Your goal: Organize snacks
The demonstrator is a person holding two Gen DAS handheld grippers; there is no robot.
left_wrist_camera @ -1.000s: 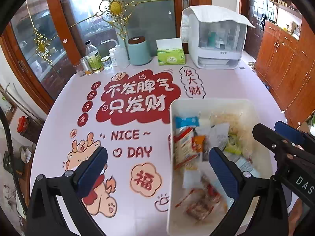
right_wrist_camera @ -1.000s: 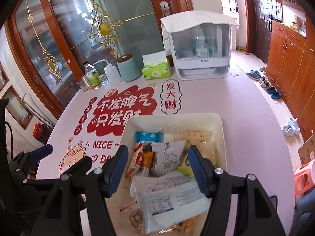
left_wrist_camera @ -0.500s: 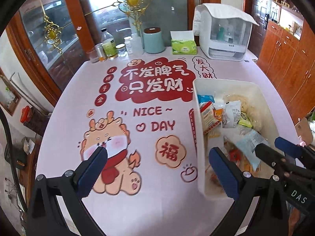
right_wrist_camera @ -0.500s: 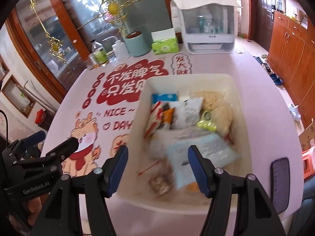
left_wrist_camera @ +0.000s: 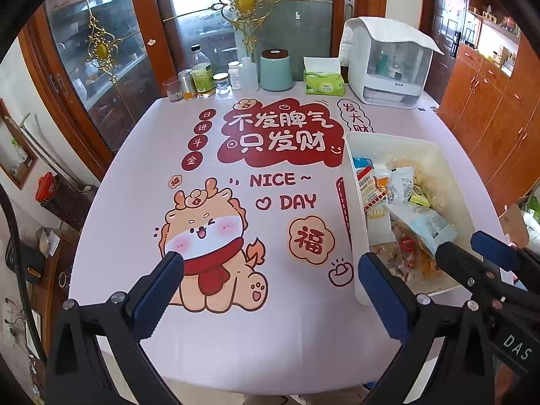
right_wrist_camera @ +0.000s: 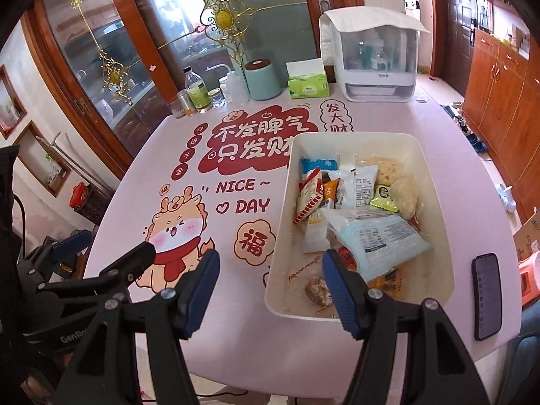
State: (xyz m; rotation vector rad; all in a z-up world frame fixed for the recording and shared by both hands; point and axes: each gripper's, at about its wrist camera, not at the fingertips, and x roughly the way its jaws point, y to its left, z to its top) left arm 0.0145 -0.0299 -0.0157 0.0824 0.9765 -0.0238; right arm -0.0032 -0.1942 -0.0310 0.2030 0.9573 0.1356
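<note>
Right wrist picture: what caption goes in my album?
Open right gripper above a white bin of snack packets on a pink table.

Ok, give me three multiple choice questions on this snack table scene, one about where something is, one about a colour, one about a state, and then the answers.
1. Where do the snack packets lie?
A. In the white bin
B. Spread over the dragon picture on the table cover
C. On the floor by the shoes

2. What colour is the tissue pack at the far end of the table?
A. Red
B. Green
C. Black

3. How do the right gripper jaws stand?
A. Shut on a snack packet
B. Shut on the phone
C. Open and empty

Answers:
1. A, every packet sits inside the bin's walls.
2. B, its wrapper is green with white tissue on top.
3. C, the blue pads stand apart with only table and bin rim seen between them.
</note>
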